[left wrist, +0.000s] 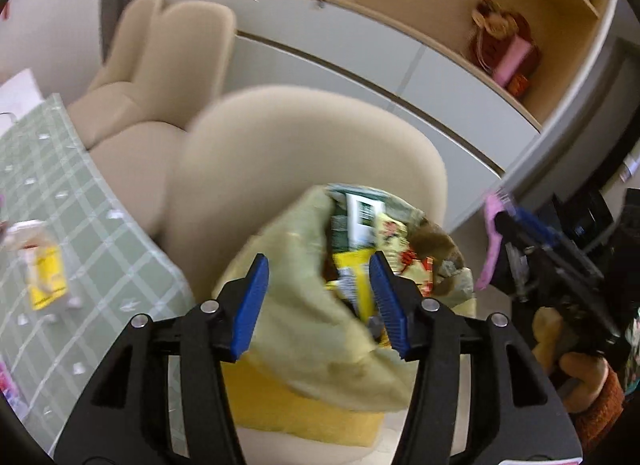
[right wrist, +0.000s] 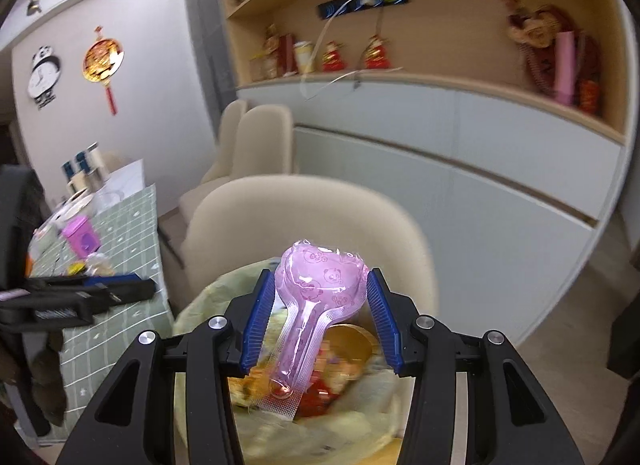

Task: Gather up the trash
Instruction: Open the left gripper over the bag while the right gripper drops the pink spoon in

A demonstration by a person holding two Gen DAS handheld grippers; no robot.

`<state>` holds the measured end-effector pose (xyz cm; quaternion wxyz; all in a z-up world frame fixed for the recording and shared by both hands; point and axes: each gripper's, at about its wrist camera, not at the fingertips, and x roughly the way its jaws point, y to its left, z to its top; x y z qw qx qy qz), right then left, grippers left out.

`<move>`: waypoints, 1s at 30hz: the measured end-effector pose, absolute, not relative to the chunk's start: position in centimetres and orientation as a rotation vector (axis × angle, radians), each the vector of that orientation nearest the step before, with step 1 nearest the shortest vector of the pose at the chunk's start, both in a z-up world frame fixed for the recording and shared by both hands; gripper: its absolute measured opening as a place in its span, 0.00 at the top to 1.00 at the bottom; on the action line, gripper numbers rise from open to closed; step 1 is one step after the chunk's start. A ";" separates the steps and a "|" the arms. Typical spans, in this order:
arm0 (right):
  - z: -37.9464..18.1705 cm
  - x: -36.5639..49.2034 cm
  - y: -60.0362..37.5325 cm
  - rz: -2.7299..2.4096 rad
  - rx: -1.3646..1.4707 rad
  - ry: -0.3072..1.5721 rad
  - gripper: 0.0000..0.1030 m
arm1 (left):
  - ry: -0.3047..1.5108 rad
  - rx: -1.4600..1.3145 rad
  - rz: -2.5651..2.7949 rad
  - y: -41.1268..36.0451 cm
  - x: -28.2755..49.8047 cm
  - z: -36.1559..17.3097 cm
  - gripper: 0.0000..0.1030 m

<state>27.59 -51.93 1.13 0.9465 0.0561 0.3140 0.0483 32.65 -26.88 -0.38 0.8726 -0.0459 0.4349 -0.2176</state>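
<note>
One pink plastic wrapper (right wrist: 320, 297), moulded in a spoon shape and printed with small panda faces, sits between the blue pads of the right tongs (right wrist: 320, 305). Its wide head fills the gap at the fingertips and both pads (right wrist: 260, 317) press on its edges, so these tongs are pinching it; the narrow handle end trails back toward the camera. The wrapper hangs directly over the one trash bag (right wrist: 360, 429), a pale yellow-green liner whose open mouth lies just below. In the left wrist view the same bag (left wrist: 304, 317) shows crumpled packets inside, yellow, red and green, too blurred to count.

The left tongs (left wrist: 320, 301) are spread, with nothing clamped: one pad lies over the bag's folded rim, the other over the opening, and whether either touches the liner I cannot tell. They point steeply down at the bag. The right tongs (left wrist: 532, 249) appear at that view's right edge, gripped by a hand (left wrist: 576, 369) in an orange knitted cuff, tilted down toward the bag.

Two beige chairs (right wrist: 304, 225) stand behind the bag, one close and one farther back. To the left, the bench (left wrist: 80, 233) wears a green checked cloth and carries one clear packet with a yellow label (left wrist: 42, 269).
</note>
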 end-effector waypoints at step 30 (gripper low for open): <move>-1.7 29.6 -44.9 0.221 0.058 0.809 0.39 | 0.845 -0.264 -0.068 -5.5 25.0 0.2 0.51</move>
